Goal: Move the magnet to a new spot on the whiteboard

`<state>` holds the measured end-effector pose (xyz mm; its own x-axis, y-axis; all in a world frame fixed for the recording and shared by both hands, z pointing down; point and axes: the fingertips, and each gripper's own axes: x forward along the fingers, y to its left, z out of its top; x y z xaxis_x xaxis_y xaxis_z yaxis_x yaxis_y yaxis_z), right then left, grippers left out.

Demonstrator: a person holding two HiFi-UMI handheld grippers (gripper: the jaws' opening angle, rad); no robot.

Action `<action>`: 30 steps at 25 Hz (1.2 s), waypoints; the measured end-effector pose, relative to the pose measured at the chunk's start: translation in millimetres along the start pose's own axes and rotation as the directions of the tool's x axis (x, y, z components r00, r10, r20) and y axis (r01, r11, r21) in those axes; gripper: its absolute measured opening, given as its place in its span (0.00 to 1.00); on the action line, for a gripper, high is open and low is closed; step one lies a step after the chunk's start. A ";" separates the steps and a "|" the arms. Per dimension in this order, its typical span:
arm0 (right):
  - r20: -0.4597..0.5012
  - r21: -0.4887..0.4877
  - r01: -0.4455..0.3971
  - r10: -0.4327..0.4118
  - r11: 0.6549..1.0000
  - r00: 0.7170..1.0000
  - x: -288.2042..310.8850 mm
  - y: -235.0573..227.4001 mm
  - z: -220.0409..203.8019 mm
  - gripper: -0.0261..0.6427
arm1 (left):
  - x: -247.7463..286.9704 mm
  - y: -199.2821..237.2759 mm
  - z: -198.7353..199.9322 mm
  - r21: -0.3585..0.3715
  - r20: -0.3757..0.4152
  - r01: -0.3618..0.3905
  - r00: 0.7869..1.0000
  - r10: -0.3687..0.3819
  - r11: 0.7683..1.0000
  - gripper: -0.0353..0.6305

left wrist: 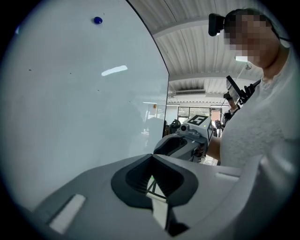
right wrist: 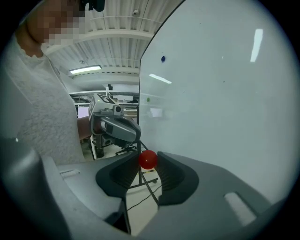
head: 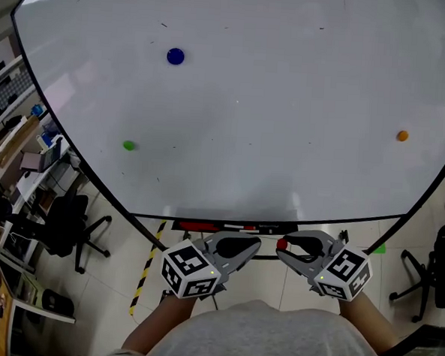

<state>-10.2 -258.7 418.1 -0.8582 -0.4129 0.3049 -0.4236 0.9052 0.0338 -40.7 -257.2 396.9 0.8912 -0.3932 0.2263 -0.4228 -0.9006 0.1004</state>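
- At six o'clock, off the whiteboard [head: 240,137], the magnet [right wrist: 148,159] is gripped by the right tongs [head: 284,246]; the left tongs [left wrist: 152,161] are closed, apparently empty.
- Mid-carry is judged; a bare spot must be reached next.

whiteboard [head: 287,102] top beyond frame edge

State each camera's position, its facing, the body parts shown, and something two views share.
Head view: on the head, looking down at whiteboard; left gripper, right gripper, shirt show.
Left gripper view: on left gripper, along shut jaws; right gripper, shirt show.
Right gripper view: on right gripper, jaws gripping red magnet; left gripper shows.
Shared: blue magnet.
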 end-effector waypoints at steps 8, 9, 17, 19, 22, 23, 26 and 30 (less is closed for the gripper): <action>0.009 -0.004 -0.006 0.006 1.000 1.000 -2.6 2.7 4.1 0.23 | -0.5 -1.8 6.4 0.008 0.027 -0.014 1.000 0.014 1.000 0.03; 0.010 -0.005 -0.005 0.005 1.000 1.000 -3.3 3.3 4.7 0.23 | -0.3 -2.2 6.7 0.001 0.028 -0.011 1.000 0.011 1.000 0.03; 0.024 -0.006 -0.004 0.004 1.000 1.000 -5.4 5.9 10.2 0.23 | 1.0 -0.8 2.8 -0.008 0.008 -0.018 1.000 0.018 1.000 0.03; 0.024 -0.008 -0.002 0.002 1.000 1.000 -5.4 6.7 10.4 0.23 | 0.9 -0.6 2.4 -0.010 0.006 -0.019 1.000 0.019 1.000 0.03; 0.028 -0.022 0.010 -0.009 1.000 1.000 -6.8 6.2 11.8 0.23 | 1.5 -0.3 2.4 -0.006 0.000 -0.022 1.000 0.022 1.000 0.03; 0.031 -0.026 0.014 -0.013 1.000 0.999 -7.4 5.7 12.9 0.23 | 1.6 -0.3 2.5 -0.005 0.000 -0.022 1.000 0.022 1.000 0.03; 0.042 -0.031 0.027 -0.025 0.999 0.999 -9.6 3.8 17.0 0.23 | 1.5 -1.0 2.2 -0.004 -0.003 -0.020 1.000 0.019 1.000 0.03; 0.073 -0.043 0.067 -0.063 0.997 0.995 -14.1 -2.7 25.1 0.23 | 1.5 -1.2 2.4 -0.006 -0.004 -0.013 1.000 0.013 1.000 0.03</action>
<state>-4.2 -257.9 389.8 -0.8484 -0.4757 0.2323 -0.4671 0.8791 0.0944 -38.4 -257.2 394.8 0.8849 -0.4044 0.2311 -0.4356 -0.8942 0.1035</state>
